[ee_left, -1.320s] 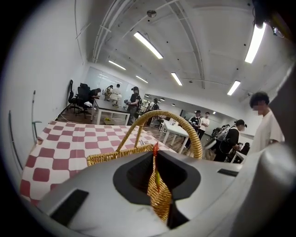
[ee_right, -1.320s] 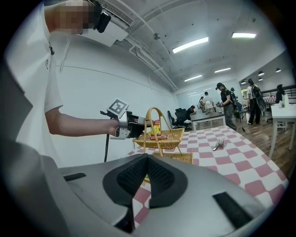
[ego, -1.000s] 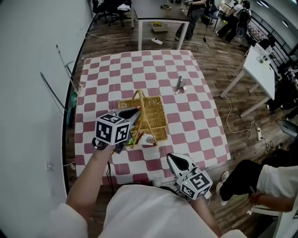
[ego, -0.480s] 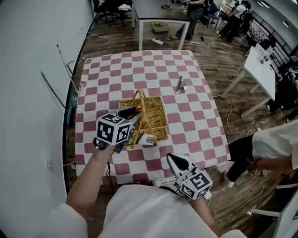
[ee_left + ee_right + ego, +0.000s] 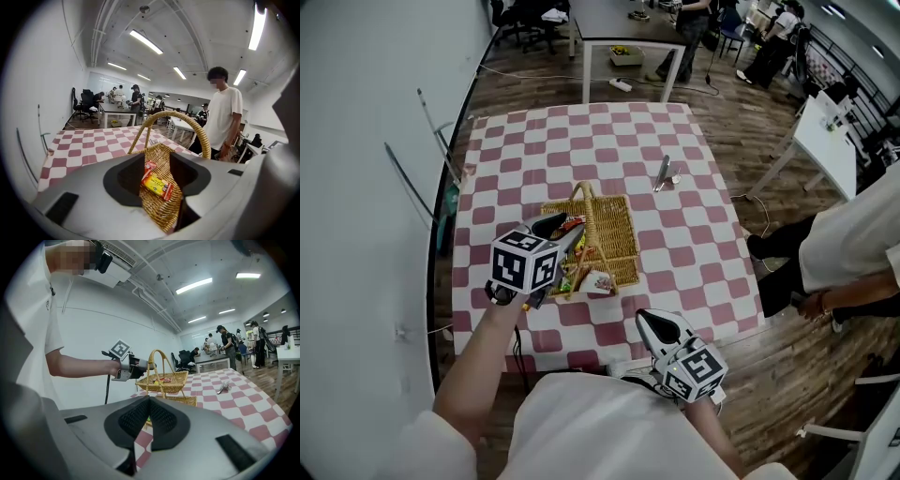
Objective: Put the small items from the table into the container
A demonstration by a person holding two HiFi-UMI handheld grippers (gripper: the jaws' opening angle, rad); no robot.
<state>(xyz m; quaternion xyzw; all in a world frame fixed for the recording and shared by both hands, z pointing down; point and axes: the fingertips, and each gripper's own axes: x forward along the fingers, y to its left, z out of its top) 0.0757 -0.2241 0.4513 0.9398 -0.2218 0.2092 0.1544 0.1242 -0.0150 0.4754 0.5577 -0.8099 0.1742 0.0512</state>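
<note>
- In the middle of the checked counter stands the wicker basket. In the head view its handle arches from the far edge to the near edge.
- Inside the basket lies a red and yellow packet. In the left gripper view its long axis slants from upper left down to lower right, across the line along which the jaws point.
- The left gripper is at the basket's near left corner, pointing into it and a little downward. Its jaws are opening and stand apart. The wicker wall and the packet show in the gap, but neither pad presses on them.
- The right gripper hovers at the counter's near edge, well apart from the basket. Its jaws are clenched together with nothing between them.
- A thin metal piece lies on the counter beyond the basket and to the right, well apart from it. Its long axis runs roughly far to near, leaning a little.
- More small packets show at the basket's near end; I cannot tell whether they lie in it or just beside it.
- Compared with a second ago, both grippers are in the same spots. Then a red end showed at the tips of the left jaws; now the packet lies clear of them.
- The bystander, who sat low by the counter's near right corner a second ago, now stands off its right side.
</note>
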